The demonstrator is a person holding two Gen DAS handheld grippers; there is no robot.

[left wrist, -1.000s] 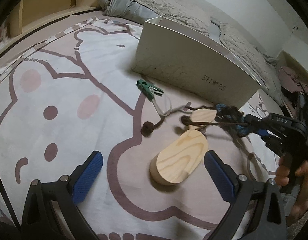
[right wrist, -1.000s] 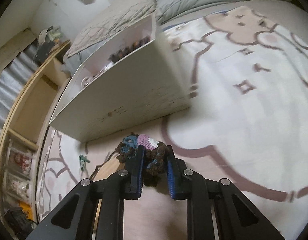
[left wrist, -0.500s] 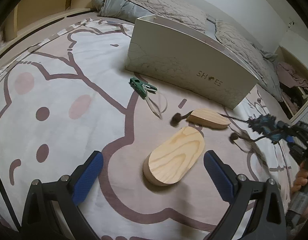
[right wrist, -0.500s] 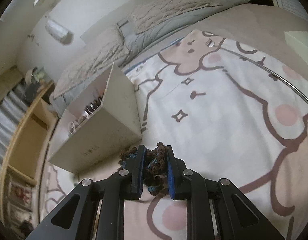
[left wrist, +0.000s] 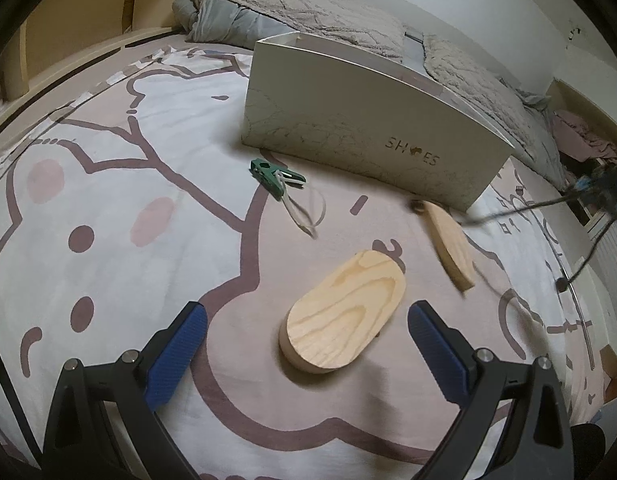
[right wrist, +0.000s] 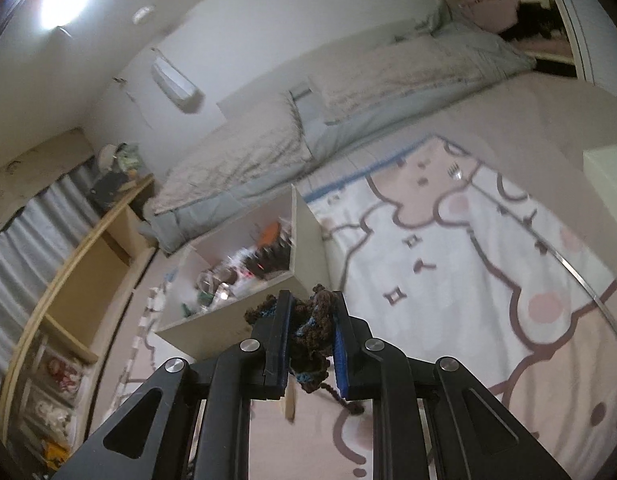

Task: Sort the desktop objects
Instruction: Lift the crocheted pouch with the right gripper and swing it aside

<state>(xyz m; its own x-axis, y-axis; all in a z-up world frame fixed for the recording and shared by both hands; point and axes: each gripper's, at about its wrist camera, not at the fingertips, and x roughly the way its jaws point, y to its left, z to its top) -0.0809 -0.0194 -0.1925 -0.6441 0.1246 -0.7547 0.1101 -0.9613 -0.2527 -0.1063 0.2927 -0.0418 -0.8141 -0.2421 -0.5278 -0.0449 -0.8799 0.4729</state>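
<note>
My right gripper (right wrist: pixel 310 312) is shut on a brown and blue crocheted piece (right wrist: pixel 314 320) with dangling cords, held in the air near the white shoe box (right wrist: pixel 236 288); the piece also shows at the right edge of the left wrist view (left wrist: pixel 604 188). My left gripper (left wrist: pixel 304 344) is open and empty, low over the blanket, with a large oval wooden block (left wrist: pixel 342 316) between its fingers' line. A smaller wooden oval (left wrist: pixel 448 240) lies tilted behind it. A green clip (left wrist: pixel 274 176) with a white band lies in front of the box (left wrist: pixel 364 136).
The box holds several small items (right wrist: pixel 244 272). A cartoon-print blanket (left wrist: pixel 108 184) covers the surface. Grey quilted bedding (left wrist: pixel 308 12) lies behind the box, wooden shelves (right wrist: pixel 64 280) stand at the side, and a white block (right wrist: pixel 606 184) sits at the right.
My right gripper has lifted the crocheted piece up and away from the wooden ovals, tilting toward the box's open top. The smaller oval has swung round. My left gripper stayed open, shifting slightly.
</note>
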